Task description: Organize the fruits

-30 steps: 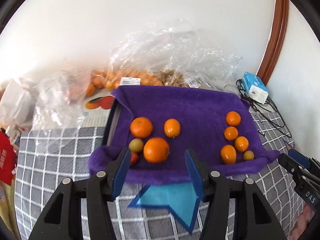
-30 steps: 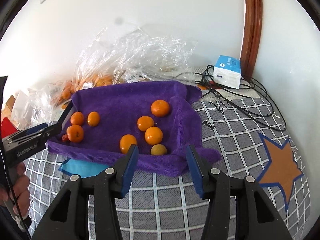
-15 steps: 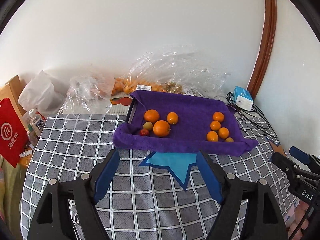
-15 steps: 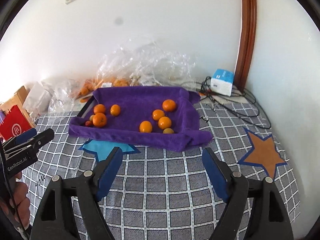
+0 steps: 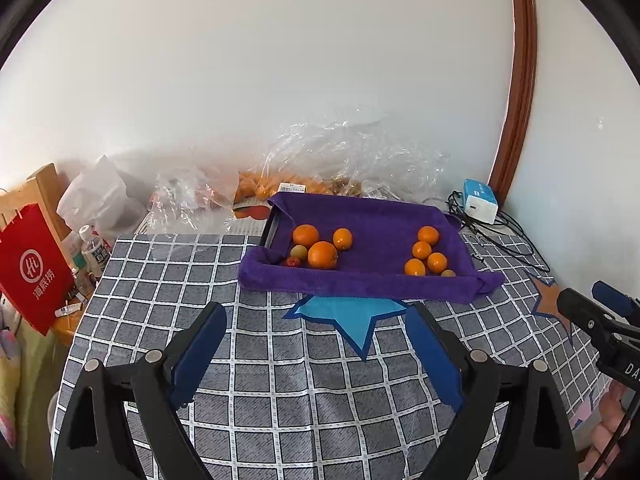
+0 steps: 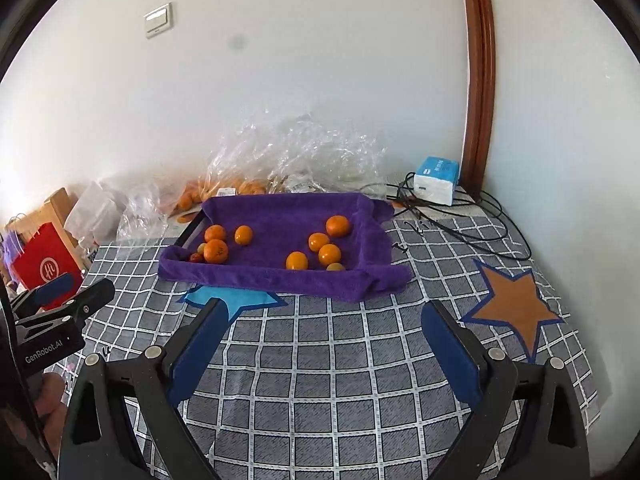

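Note:
A tray lined with a purple towel (image 5: 380, 220) stands at the back of the checked table. At its left end lie three oranges, the biggest (image 5: 323, 255) in front, beside a small greenish fruit (image 5: 299, 251) and a small red one (image 5: 292, 262). At its right end sit several smaller oranges (image 5: 428, 236) and a yellowish fruit (image 5: 448, 273). My left gripper (image 5: 316, 312) hovers well short of the tray, jaws opening, nothing between them. My right gripper (image 6: 324, 308) hangs likewise before the tray (image 6: 280, 208), jaws opening and empty.
Clear plastic bags with more oranges (image 5: 280, 184) are piled against the wall behind the tray. A red paper bag (image 5: 36, 272) and a bottle (image 5: 94, 252) stand off the table's left edge. A blue-white box (image 5: 480, 200) and cables (image 6: 460, 232) lie at the back right.
Both grippers have drawn back and upward from the tray's front edge, and their jaws have spread much wider. The fruit on the towel has not moved.

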`<move>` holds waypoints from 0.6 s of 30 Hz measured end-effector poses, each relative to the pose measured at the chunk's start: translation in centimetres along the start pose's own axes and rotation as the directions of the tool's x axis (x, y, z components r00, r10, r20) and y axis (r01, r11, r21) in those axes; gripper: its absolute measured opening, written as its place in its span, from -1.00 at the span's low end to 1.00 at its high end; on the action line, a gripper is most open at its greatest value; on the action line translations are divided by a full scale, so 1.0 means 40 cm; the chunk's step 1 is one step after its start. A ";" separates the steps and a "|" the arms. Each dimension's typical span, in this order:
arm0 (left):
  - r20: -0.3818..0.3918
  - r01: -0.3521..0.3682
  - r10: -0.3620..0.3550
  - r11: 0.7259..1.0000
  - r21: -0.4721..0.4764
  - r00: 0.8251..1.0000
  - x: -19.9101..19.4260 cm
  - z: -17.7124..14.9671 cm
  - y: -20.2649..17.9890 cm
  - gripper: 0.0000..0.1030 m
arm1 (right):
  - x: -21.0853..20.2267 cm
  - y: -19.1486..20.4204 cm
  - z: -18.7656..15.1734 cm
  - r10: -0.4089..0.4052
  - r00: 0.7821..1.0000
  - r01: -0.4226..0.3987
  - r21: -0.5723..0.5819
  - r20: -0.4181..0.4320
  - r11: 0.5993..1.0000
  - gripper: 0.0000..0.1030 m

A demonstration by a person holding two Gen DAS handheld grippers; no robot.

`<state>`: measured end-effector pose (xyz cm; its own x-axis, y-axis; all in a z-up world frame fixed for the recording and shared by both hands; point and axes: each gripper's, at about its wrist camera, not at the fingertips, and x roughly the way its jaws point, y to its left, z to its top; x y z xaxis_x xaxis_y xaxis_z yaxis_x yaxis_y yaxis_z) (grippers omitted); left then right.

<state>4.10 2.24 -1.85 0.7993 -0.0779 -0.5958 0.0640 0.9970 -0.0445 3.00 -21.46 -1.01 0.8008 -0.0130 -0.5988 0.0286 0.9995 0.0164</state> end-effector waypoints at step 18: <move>0.010 -0.020 0.020 1.000 0.009 1.000 -0.020 0.000 -0.011 0.77 | -0.005 -0.008 -0.014 0.000 1.000 0.000 0.000 -0.016 1.000 0.87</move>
<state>3.45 1.85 -1.34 0.8063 -0.0576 -0.5887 0.0529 0.9983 -0.0253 2.50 -21.74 -1.33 0.7912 -0.0121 -0.6114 0.0280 0.9995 0.0164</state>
